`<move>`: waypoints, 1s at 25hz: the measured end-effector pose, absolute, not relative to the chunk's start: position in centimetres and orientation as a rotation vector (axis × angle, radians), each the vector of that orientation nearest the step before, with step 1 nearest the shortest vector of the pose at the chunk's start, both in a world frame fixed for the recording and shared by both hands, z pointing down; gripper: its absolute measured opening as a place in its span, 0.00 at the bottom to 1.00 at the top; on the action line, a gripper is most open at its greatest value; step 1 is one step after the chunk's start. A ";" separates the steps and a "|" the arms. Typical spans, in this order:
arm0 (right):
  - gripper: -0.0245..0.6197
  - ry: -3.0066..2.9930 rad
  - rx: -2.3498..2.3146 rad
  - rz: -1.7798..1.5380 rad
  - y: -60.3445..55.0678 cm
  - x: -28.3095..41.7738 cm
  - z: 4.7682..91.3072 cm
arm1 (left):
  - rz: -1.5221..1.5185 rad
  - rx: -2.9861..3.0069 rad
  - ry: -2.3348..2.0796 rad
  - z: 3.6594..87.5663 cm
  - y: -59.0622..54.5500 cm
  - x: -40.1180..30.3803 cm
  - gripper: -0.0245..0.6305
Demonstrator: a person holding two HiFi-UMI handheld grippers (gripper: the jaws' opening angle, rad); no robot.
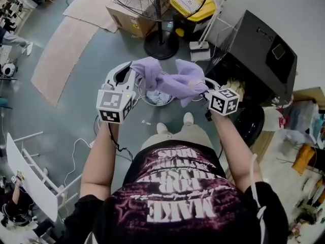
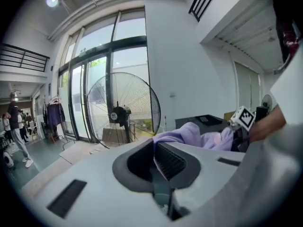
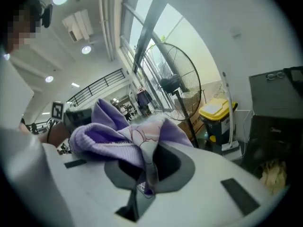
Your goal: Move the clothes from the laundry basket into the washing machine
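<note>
Judging by how things lie, the task is taken to be partway done. A lavender garment (image 1: pixel 172 78) is held in the air directly above the laundry basket (image 1: pixel 143 98), stretched between the two claws. The left gripper (image 2: pixel 155 148) is clamped on a thin edge of the cloth, and the right gripper (image 3: pixel 149 169) is closed on a thicker bunched fold. More pale clothes (image 1: pixel 158 96) are seen inside the basket, so further trips are judged to be needed. The held garment has not yet been carried to the dark washing machine (image 1: pixel 261 52), which stands to the right of the basket. Whether anything has already been loaded cannot be told.

The basket is set on a bare grey concrete floor (image 1: pixel 76 111). Beyond the basket a large pedestal fan (image 1: pixel 161 14) is placed, with a yellow-lidded bin (image 1: pixel 195 4) beyond and to the right. Flat cardboard sheets (image 1: pixel 61 55) are laid well to the left of the basket. Tall windows (image 2: pixel 109 79) are seen behind the fan.
</note>
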State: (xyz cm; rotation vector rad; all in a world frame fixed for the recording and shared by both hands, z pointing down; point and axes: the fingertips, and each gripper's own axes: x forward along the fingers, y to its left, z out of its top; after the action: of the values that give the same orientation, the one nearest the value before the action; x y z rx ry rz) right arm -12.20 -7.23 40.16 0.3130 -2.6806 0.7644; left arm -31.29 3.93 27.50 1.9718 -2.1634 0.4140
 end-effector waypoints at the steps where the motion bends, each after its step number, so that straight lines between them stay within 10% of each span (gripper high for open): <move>1: 0.10 -2.701 0.346 0.787 -7.5 -11.7 39.2 | 0.438 1.979 -2.118 28.9 3.8 -30.8 0.05; 25: 0.10 -2.710 1.195 0.674 -18.3 17.4 30.0 | 0.302 2.175 -1.652 37.2 -0.9 -18.6 0.34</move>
State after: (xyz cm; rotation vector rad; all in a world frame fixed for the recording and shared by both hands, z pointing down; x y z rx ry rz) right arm 17.38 -18.31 29.98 1.1948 -2.7103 0.6738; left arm -18.57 -0.93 37.18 2.1751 -1.6520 0.3023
